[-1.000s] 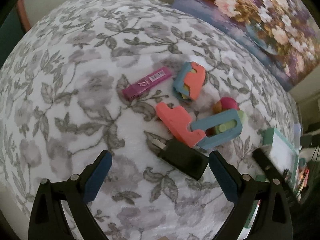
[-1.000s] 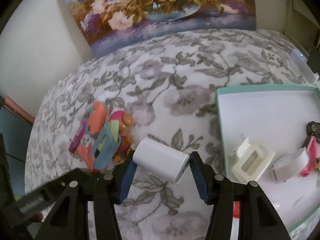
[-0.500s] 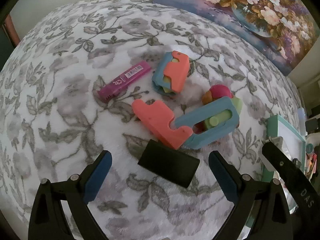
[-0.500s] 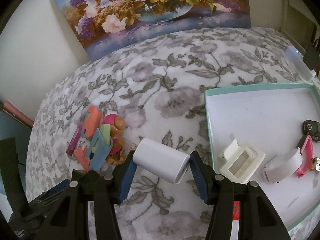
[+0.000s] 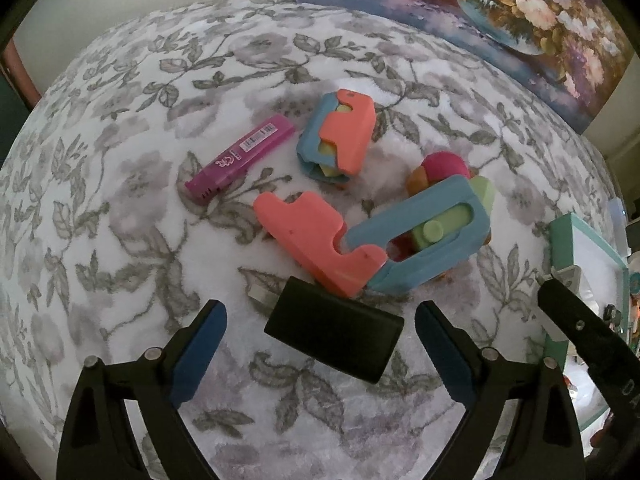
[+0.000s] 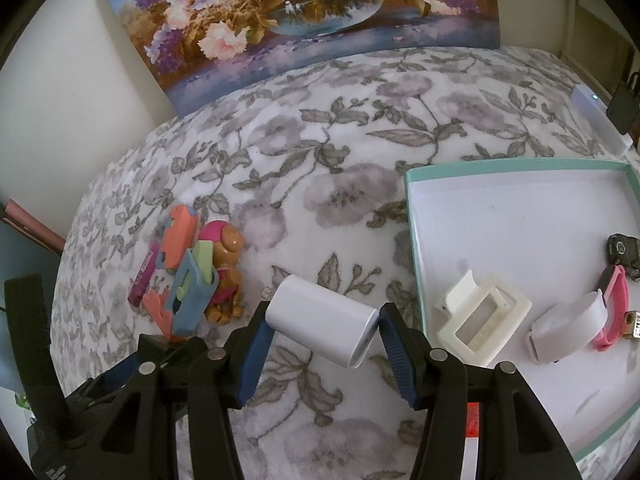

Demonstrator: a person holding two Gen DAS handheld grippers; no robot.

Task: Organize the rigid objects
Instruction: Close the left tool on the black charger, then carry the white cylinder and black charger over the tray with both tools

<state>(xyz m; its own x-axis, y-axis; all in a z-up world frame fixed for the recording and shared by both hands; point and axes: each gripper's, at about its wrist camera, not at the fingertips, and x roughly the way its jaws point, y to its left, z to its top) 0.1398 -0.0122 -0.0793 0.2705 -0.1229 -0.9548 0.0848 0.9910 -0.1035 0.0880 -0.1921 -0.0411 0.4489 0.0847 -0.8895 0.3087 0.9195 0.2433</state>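
My left gripper (image 5: pixel 320 344) is open, its blue pads on either side of a black charger (image 5: pixel 334 330) lying on the floral blanket. Just beyond lie a coral and blue toy piece (image 5: pixel 368 244), a second coral and blue piece (image 5: pixel 340 140), a pink-headed toy figure (image 5: pixel 444 168) and a magenta lighter (image 5: pixel 240 156). My right gripper (image 6: pixel 322 328) is shut on a white charger (image 6: pixel 322 326), held above the blanket left of the teal-rimmed white tray (image 6: pixel 412 240). The toys also show in the right wrist view (image 6: pixel 192 276).
The tray holds a white hair clip (image 6: pixel 482 322), a white band (image 6: pixel 568 322), a pink band (image 6: pixel 612 308) and a dark key fob (image 6: pixel 622 246). A flower painting (image 6: pixel 312 16) leans on the wall behind. A white device (image 6: pixel 600 120) lies at the blanket's far right.
My left gripper has moved forward and down until its pads flank the black charger. My right gripper has drifted slightly, still holding the white charger.
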